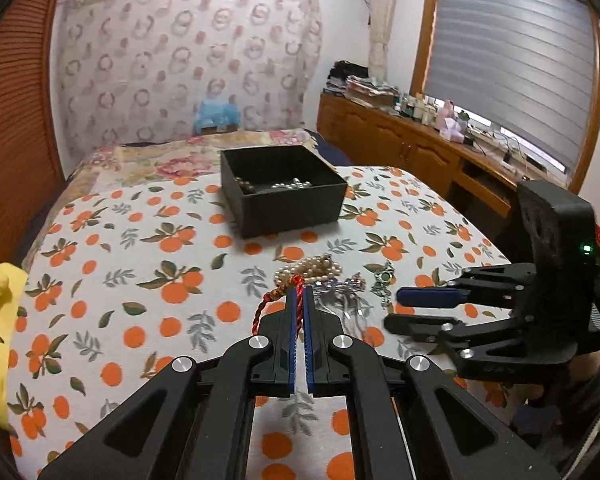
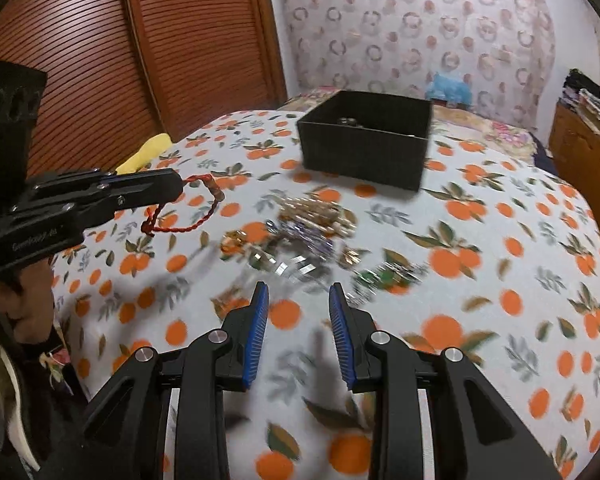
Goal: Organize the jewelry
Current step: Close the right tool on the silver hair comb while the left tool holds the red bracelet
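The jewelry pile (image 2: 300, 236) is motion-blurred in the right wrist view. The black box's (image 2: 364, 140) near wall hides most of its contents, seemingly beads.

Both wrist cameras are looking forward, low and close over the orange-print bedspread (image 1: 140, 264), facing the open black square box (image 1: 284, 192) at 12 o'clock. Both are sharing the tangled jewelry pile (image 2: 300, 232); each is catching the other's gripper.

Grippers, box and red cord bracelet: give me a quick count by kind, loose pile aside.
Grippers: 2, the left gripper shut on the red cord bracelet, the right gripper open.
Black box: 1.
Red cord bracelet: 1.
Total: 4.
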Demonstrator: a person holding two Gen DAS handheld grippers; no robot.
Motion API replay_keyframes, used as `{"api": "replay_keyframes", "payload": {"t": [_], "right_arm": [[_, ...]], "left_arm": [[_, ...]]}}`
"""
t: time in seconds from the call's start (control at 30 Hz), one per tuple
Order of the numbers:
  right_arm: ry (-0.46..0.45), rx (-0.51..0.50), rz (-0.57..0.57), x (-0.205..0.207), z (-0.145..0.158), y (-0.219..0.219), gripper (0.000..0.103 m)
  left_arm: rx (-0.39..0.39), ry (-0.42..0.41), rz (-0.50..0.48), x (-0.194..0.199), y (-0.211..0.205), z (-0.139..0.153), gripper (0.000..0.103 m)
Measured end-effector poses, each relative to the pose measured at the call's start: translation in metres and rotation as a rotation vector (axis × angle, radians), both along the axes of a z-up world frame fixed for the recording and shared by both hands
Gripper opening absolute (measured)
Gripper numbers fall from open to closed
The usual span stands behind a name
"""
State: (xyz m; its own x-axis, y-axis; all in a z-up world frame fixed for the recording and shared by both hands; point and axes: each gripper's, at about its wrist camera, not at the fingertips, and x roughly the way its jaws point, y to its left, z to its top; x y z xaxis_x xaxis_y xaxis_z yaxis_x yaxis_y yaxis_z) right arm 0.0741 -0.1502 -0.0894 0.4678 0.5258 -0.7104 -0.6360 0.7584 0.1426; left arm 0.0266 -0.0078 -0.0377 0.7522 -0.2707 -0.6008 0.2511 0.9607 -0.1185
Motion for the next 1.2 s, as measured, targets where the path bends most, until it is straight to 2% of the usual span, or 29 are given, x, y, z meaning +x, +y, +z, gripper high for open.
{"api": "replay_keyframes", "payload": {"t": [0.07,0.27,0.33,0.5,0.57,0.67,0.77,0.8,0.93,1.2], "right_arm": [[0.011,-0.005,-0.007,0.005,-0.002,0.009,0.045],[0.045,-0.037,-0.005,0.013,-0.008,0.025,0.046],[0.038,-0.059,-0.012,0.016,-0.009,0.031,0.047],[0.004,-0.104,-0.015,0.023,-0.008,0.045,0.063],[-0.033,-0.157,-0.022,0.024,-0.01,0.051,0.063],[-0.041,-0.185,-0.023,0.027,-0.014,0.052,0.063],[-0.034,-0.182,-0.027,0.028,-0.018,0.046,0.06],[-0.039,-0.18,-0.029,0.028,-0.018,0.044,0.051],[-0.04,-0.177,-0.033,0.029,-0.016,0.039,0.039],[-0.062,-0.107,-0.027,0.02,0.0,0.026,0.038]], "left_arm": [[-0.003,-0.003,0.007,-0.001,0.003,0.0,0.002],[-0.024,-0.009,0.024,-0.004,0.014,0.0,0.002],[-0.03,-0.008,0.025,-0.005,0.015,-0.001,0.002],[-0.032,-0.008,0.023,-0.006,0.015,-0.002,0.002],[-0.033,-0.007,0.024,-0.005,0.015,-0.002,0.002],[-0.034,-0.007,0.026,-0.006,0.016,-0.004,0.002],[-0.037,-0.005,0.028,-0.008,0.017,-0.005,0.002],[-0.038,-0.003,0.028,-0.008,0.016,-0.006,0.002],[-0.038,-0.004,0.027,-0.007,0.017,-0.006,0.002],[-0.037,-0.005,0.029,-0.007,0.018,-0.005,0.002]]}}
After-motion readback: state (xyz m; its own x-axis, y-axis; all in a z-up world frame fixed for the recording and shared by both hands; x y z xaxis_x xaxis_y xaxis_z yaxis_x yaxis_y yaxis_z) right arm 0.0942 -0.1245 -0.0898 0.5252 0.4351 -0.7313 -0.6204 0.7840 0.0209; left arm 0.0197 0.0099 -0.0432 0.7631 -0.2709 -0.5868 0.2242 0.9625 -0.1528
